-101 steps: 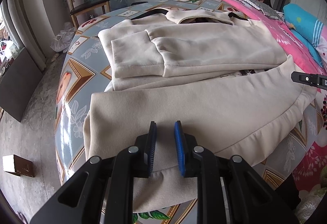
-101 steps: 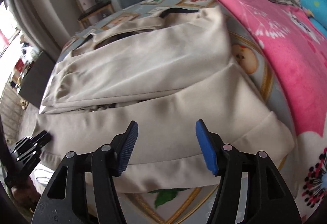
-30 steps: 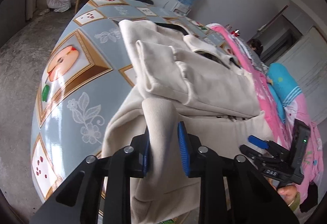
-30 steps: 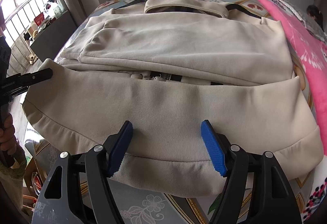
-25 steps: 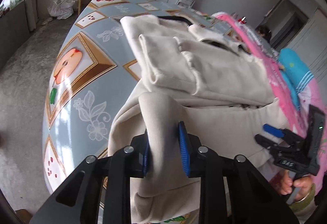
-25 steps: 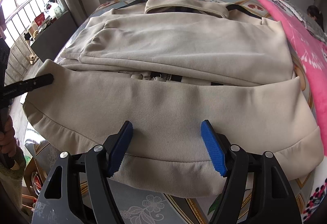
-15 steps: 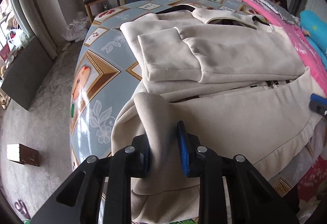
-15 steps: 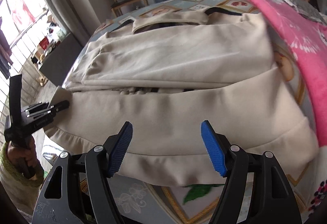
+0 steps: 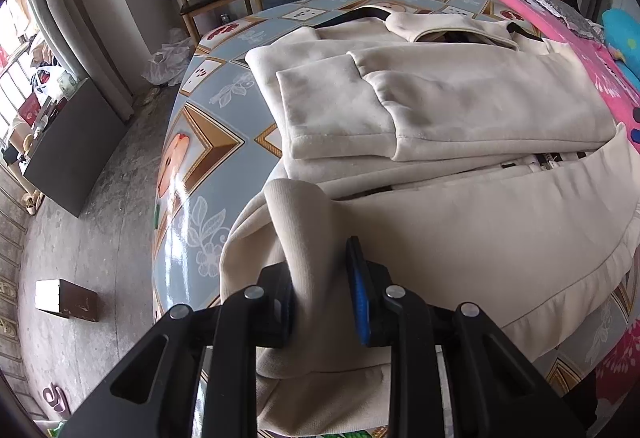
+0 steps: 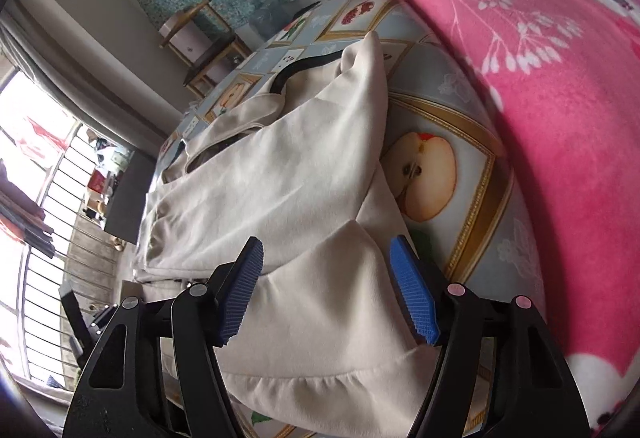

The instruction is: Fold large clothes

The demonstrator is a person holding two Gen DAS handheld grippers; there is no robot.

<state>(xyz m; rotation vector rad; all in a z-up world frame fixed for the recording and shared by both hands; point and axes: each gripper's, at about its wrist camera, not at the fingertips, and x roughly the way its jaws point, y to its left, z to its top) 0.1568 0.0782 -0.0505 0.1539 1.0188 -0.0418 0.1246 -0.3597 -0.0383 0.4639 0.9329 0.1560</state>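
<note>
On my left side, my left claw [image 9: 320,290] is pinched tight on a bunched ridge of the cream garment [image 9: 460,222], at its near-left hem corner; the cloth rises in a hump between the two pads and falls away below them over the edge of the worktop [image 9: 192,166]. From that grip the hem runs off to my right as one long band, so the long axis of the piece lies crosswise in front of me, not away from me. Beyond the band, the upper part of the garment lies flat with a sleeve [image 9: 332,114] already doubled across the chest, and the collar is farthest from me.

Moving right, the same hem band ends at the near-right corner, and that is where my right claw [image 10: 326,290] hangs. Its pads are spread wide and hold nothing; the corner of the cream garment [image 10: 320,318] sits in the gap between them, just under the tips, though I cannot tell whether either pad touches the cloth. Past that, the pink blanket [image 10: 540,78] borders the worktop on the right.

So I judge the coming move turns on this: the free corner lies straight ahead of my right claw, which is the nearer one. Once it closes there, both ends of the hem can be carried away from me, toward the collar.
</note>
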